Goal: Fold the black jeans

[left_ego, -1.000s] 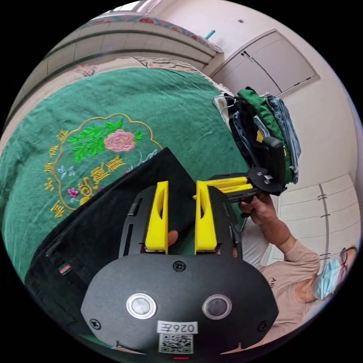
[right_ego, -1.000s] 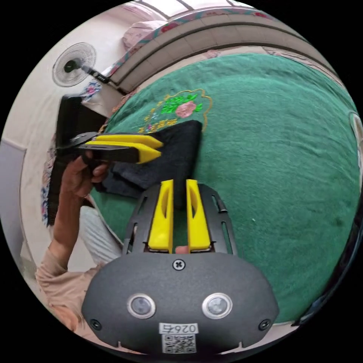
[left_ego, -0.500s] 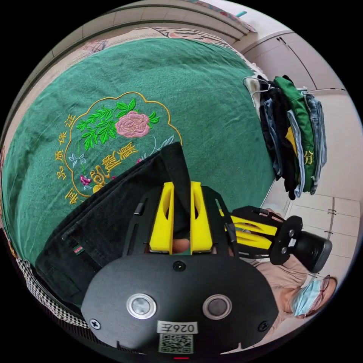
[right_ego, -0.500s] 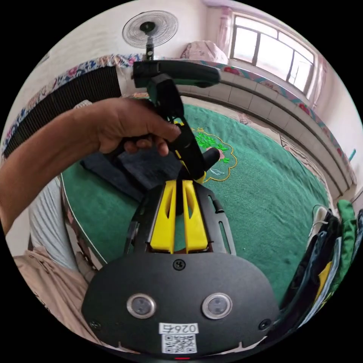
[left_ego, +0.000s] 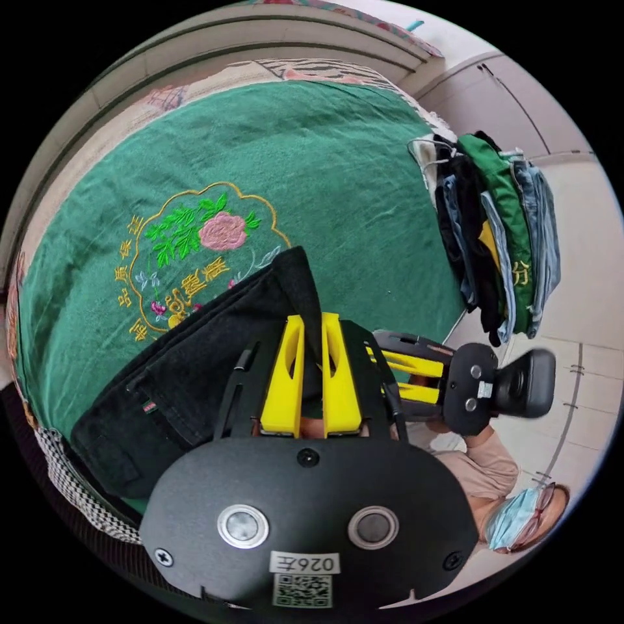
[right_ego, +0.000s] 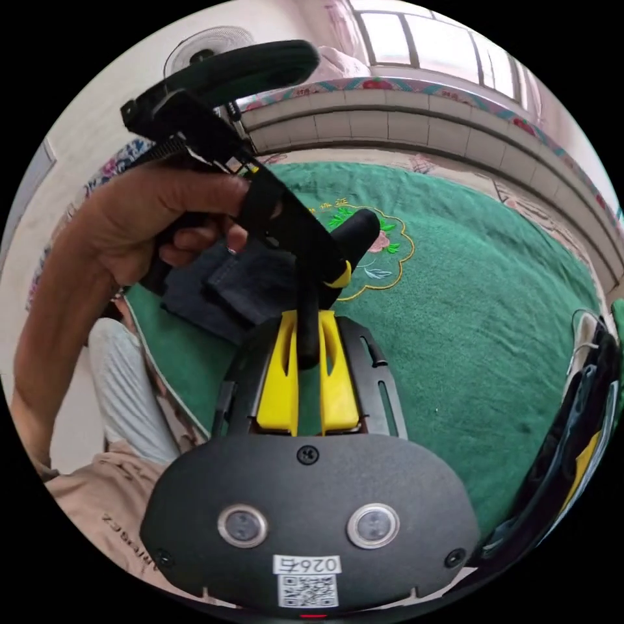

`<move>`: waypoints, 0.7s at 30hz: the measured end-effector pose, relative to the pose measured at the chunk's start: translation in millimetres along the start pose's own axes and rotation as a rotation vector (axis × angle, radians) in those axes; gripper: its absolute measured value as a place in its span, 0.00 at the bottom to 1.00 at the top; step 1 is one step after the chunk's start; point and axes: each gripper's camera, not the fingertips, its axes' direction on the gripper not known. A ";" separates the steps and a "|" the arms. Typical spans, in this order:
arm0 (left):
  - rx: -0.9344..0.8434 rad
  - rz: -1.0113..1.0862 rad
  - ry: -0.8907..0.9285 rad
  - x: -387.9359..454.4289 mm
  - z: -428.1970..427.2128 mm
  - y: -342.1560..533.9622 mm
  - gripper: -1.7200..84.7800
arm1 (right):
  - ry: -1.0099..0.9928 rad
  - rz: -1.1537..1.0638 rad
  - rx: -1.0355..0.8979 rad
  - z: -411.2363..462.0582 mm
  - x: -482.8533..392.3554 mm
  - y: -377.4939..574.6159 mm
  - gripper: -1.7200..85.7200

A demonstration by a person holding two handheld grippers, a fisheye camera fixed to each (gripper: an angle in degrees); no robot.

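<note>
The black jeans (left_ego: pixel 195 364) lie folded in a long band on a green embroidered cloth (left_ego: pixel 338 182). My left gripper (left_ego: pixel 312 320) is shut on the raised end corner of the band, with black cloth pinched between its yellow jaws. Just beside it on the right, my right gripper (left_ego: pixel 416 378) holds the same end. In the right gripper view my right gripper (right_ego: pixel 308 315) is shut on a black fold of the jeans (right_ego: pixel 240 286). A hand (right_ego: pixel 149 214) holds the left gripper (right_ego: pixel 335 276) right above it.
A pile of folded clothes (left_ego: pixel 500 240) sits at the cloth's far right edge, also seen as a dark stack (right_ego: pixel 585 416). A wide bare stretch of green cloth (right_ego: pixel 468 312) lies beyond the jeans. A masked person (left_ego: pixel 520 520) stands at the near edge. A fan (right_ego: pixel 201 52) stands behind.
Both grippers went from open above the jeans' end to shut on it. They have drawn close together, and the end corner now stands up off the cloth.
</note>
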 end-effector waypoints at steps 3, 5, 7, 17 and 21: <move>0.004 0.111 -0.016 47.6 -21.9 -16.2 0.07 | -0.055 0.047 0.041 -48.5 36.3 18.0 0.02; 0.016 0.196 -0.017 83.4 -33.1 -24.7 0.08 | -0.034 0.063 0.071 -82.0 54.2 34.6 0.02; 0.029 0.314 -0.018 129.1 -48.5 -31.4 0.08 | 0.006 0.098 0.144 -128.1 72.8 62.4 0.02; 0.095 0.504 0.073 100.4 -97.5 35.9 0.08 | -0.002 0.080 0.327 -182.6 51.1 87.1 0.02; 0.159 0.427 0.153 -15.1 -112.1 102.4 0.07 | -0.030 -0.040 0.325 -143.1 -1.7 40.2 0.03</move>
